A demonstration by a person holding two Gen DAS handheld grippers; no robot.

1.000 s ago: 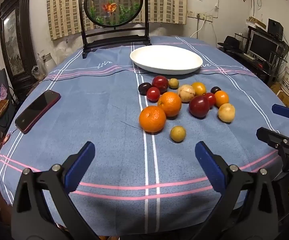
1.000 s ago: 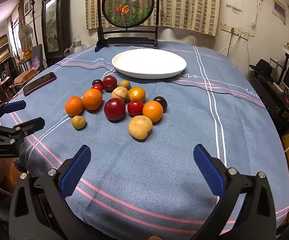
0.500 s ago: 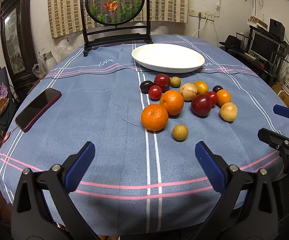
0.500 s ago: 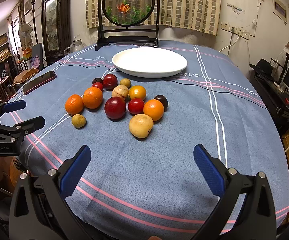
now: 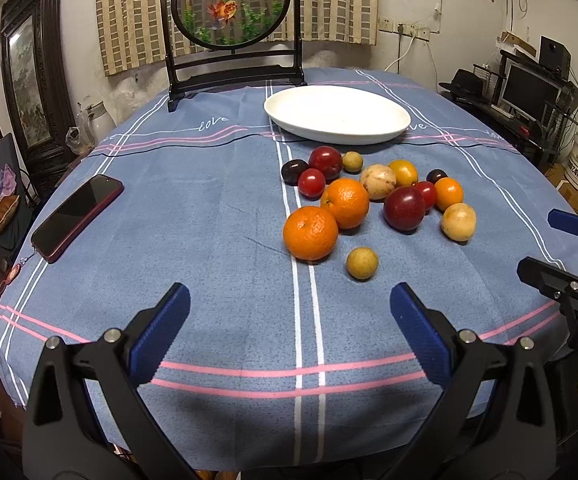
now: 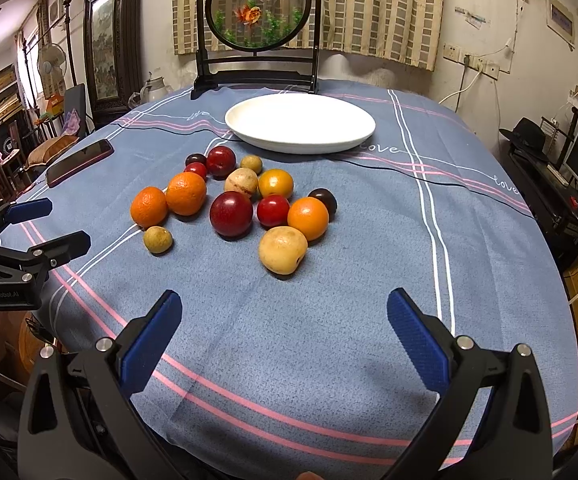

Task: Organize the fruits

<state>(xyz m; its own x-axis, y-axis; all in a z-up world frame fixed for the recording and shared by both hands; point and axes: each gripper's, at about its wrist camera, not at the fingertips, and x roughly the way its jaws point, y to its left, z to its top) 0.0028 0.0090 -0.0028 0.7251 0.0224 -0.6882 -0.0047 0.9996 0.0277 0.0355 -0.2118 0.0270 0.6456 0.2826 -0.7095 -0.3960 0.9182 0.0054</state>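
Observation:
Several loose fruits lie in a cluster on the blue tablecloth: two oranges (image 5: 310, 233) (image 5: 345, 203), dark red plums (image 5: 404, 208), small red and yellow ones, a tan pear-like fruit (image 6: 283, 249) and a small yellowish one (image 5: 362, 263). Behind them stands an empty white plate (image 5: 337, 114) (image 6: 300, 122). My left gripper (image 5: 289, 316) hovers open over the near table edge, short of the fruit. My right gripper (image 6: 283, 320) is open too, nearer the tan fruit. Each gripper shows at the side of the other's view: the right gripper (image 5: 561, 248) and the left gripper (image 6: 49, 224).
A dark red phone (image 5: 77, 216) lies at the table's left side. A round framed goldfish screen (image 5: 233, 20) stands at the far edge behind the plate. Shelves, a monitor (image 5: 529, 88) and clutter surround the table.
Both views have crept slightly forward and toward the fruit; the fruit and plate have not moved. Both grippers stay open.

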